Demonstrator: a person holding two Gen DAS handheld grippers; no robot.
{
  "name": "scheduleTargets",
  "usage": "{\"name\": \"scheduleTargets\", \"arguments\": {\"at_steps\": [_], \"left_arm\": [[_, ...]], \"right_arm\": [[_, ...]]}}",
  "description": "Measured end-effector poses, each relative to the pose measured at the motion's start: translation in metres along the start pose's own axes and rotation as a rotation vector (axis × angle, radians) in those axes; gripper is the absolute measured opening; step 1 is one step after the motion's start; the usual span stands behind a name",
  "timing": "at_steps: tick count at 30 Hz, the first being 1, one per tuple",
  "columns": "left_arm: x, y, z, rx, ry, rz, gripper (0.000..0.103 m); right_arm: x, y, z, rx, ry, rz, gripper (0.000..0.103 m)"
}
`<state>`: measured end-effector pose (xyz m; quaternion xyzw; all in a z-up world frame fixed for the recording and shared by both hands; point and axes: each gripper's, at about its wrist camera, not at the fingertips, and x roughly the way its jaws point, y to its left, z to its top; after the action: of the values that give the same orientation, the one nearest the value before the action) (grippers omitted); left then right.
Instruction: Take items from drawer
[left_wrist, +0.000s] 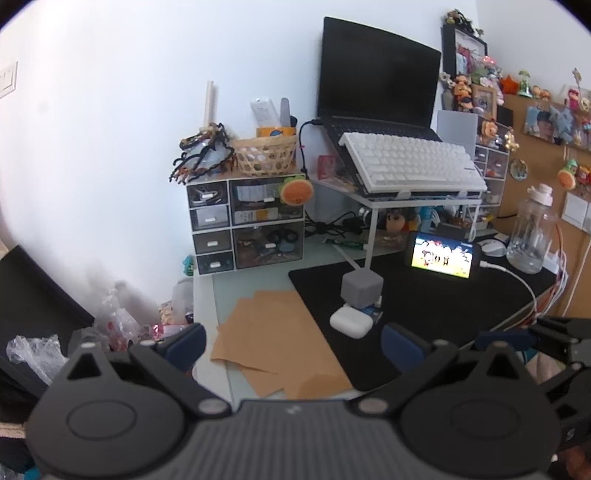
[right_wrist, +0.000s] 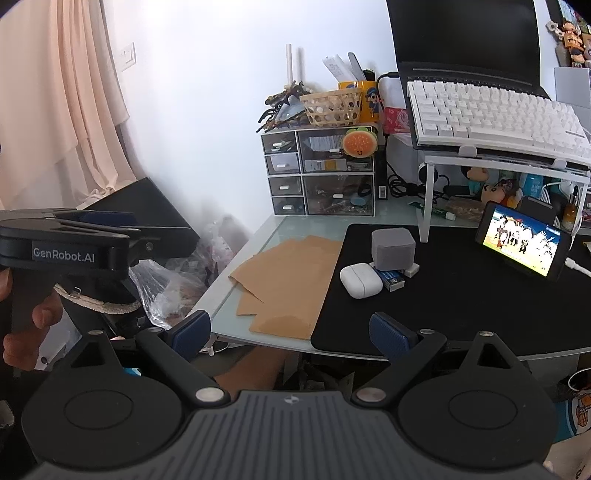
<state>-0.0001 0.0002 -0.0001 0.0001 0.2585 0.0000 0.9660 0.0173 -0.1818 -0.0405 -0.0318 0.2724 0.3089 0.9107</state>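
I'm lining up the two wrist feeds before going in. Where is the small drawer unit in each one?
Left wrist: drawer unit sits left of centre, at the desk's back corner against the wall, left of the keyboard stand.
Right wrist: drawer unit sits just right of centre, upper half, at the same corner.
Shared landmark: the wicker basket on top of it.

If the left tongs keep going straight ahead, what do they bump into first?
Probably the brown paper sheets on the glass desk. The open left tongs point down at them, nothing in between. Depth is hard to judge.
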Motion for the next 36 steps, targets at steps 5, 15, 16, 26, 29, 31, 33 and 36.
{"name": "scheduleTargets", "arguments": {"at_steps": [5, 15, 16, 26, 29, 31, 33, 36], "left_arm": [[0.001, 0.005, -0.001, -0.014, 0.011, -0.004, 0.103], [0.002, -0.008, 0.0, 0.026, 0.004, -0.001, 0.103], [0.002, -0.009, 0.0, 0.027, 0.002, -0.003, 0.103], [0.004, -0.015, -0.001, 0.025, 0.005, 0.011, 0.103], [0.001, -0.021, -0.005, 0.02, 0.0, 0.02, 0.103], [0.003, -0.017, -0.006, 0.017, -0.002, 0.013, 0.103], [0.004, -0.016, -0.007, 0.017, -0.002, 0.006, 0.103], [0.004, -0.016, -0.008, 0.019, -0.003, 0.004, 0.103]], "right_arm": [[0.002, 0.0, -0.001, 0.0, 0.008, 0.002, 0.096], [0.004, -0.002, -0.003, 0.001, 0.021, -0.002, 0.096], [0.004, -0.003, -0.003, 0.002, 0.022, -0.003, 0.096], [0.005, -0.001, -0.002, 0.001, 0.018, -0.001, 0.096], [0.006, 0.0, -0.001, -0.004, 0.02, -0.004, 0.096], [0.006, 0.001, 0.001, -0.005, 0.02, -0.007, 0.096], [0.003, 0.0, -0.001, -0.005, 0.016, -0.009, 0.096], [0.002, 0.001, -0.001, -0.011, 0.017, -0.011, 0.096]]}}
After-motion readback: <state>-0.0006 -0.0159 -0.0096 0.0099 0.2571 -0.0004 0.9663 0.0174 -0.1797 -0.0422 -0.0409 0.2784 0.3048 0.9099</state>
